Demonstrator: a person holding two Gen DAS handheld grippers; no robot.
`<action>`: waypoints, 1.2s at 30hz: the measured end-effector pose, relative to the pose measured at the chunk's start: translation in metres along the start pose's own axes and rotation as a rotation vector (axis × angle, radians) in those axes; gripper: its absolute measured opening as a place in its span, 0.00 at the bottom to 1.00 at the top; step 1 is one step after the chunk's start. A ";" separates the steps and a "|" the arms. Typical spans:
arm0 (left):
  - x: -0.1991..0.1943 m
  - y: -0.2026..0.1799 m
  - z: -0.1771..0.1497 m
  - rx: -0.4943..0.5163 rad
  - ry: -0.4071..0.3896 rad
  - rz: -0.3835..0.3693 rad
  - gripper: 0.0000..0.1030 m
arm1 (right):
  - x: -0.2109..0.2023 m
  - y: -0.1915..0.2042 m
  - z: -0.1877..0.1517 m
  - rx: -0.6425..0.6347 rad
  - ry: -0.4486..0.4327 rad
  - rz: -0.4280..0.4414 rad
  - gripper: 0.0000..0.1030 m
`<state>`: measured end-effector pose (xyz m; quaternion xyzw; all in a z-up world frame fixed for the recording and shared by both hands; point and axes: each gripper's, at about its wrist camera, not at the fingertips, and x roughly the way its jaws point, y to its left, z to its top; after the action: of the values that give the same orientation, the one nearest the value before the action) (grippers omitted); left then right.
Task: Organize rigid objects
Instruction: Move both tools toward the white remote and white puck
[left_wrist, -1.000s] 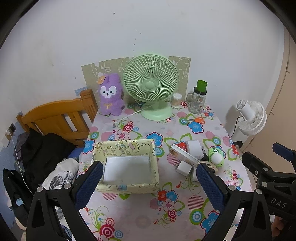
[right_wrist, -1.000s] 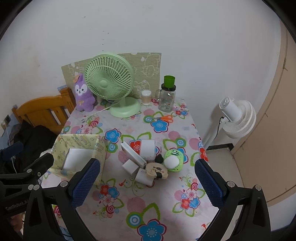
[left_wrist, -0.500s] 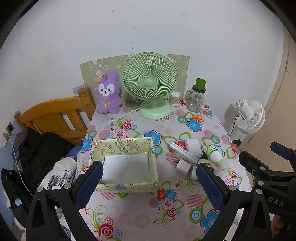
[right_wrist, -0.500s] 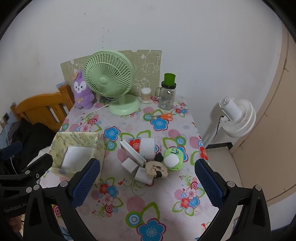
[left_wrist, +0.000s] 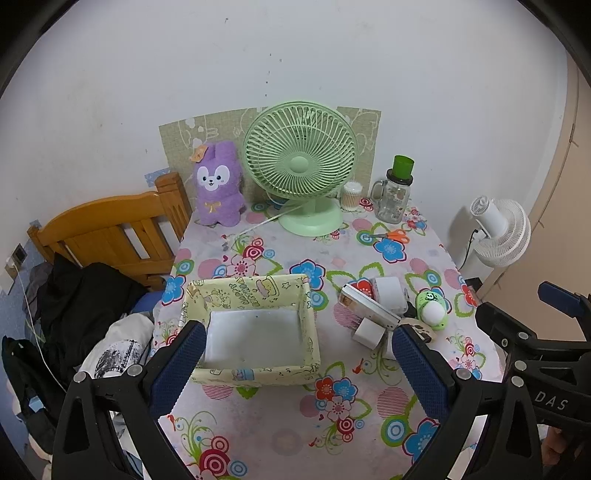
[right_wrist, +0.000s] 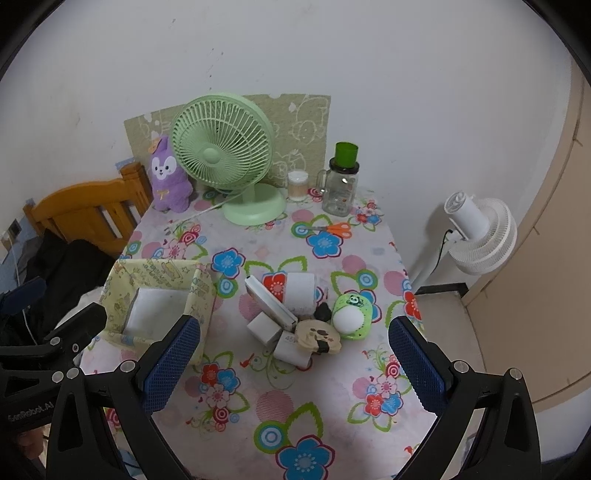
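A yellow patterned box (left_wrist: 255, 295) (right_wrist: 162, 275) stands open and empty on the flowered table's left side. To its right lies a heap of small things: a flat white case (right_wrist: 269, 301), white blocks (right_wrist: 264, 328), a beige round case (right_wrist: 319, 334) and a green panda toy (right_wrist: 351, 315) (left_wrist: 432, 310). My left gripper (left_wrist: 295, 363) is open and empty, held above the table's near edge in front of the box. My right gripper (right_wrist: 293, 363) is open and empty, in front of the heap.
At the back stand a green desk fan (left_wrist: 301, 166), a purple plush rabbit (left_wrist: 218, 184), a cotton-swab jar (left_wrist: 351, 195), a glass jar with a green lid (left_wrist: 397, 192) and orange scissors (left_wrist: 393, 235). A wooden bed end (left_wrist: 110, 229) is left, a white floor fan (right_wrist: 480, 232) right.
Both grippers have drawn back and up a little from the table; the objects look slightly farther away. Nothing on the table has moved.
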<state>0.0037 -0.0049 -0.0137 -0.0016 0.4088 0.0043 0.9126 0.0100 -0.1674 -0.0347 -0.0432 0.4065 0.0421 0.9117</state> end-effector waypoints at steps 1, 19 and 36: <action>0.002 0.001 0.001 0.000 0.003 -0.002 0.99 | 0.002 0.000 0.001 0.002 0.009 0.006 1.00; 0.042 0.000 0.018 0.003 0.075 -0.050 0.99 | 0.031 -0.008 0.020 0.045 0.041 -0.001 1.00; 0.132 -0.059 0.040 -0.027 0.182 -0.002 0.98 | 0.110 -0.069 0.045 0.013 0.109 0.030 1.00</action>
<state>0.1216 -0.0623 -0.0857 -0.0144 0.4901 0.0087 0.8715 0.1242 -0.2267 -0.0838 -0.0335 0.4563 0.0507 0.8877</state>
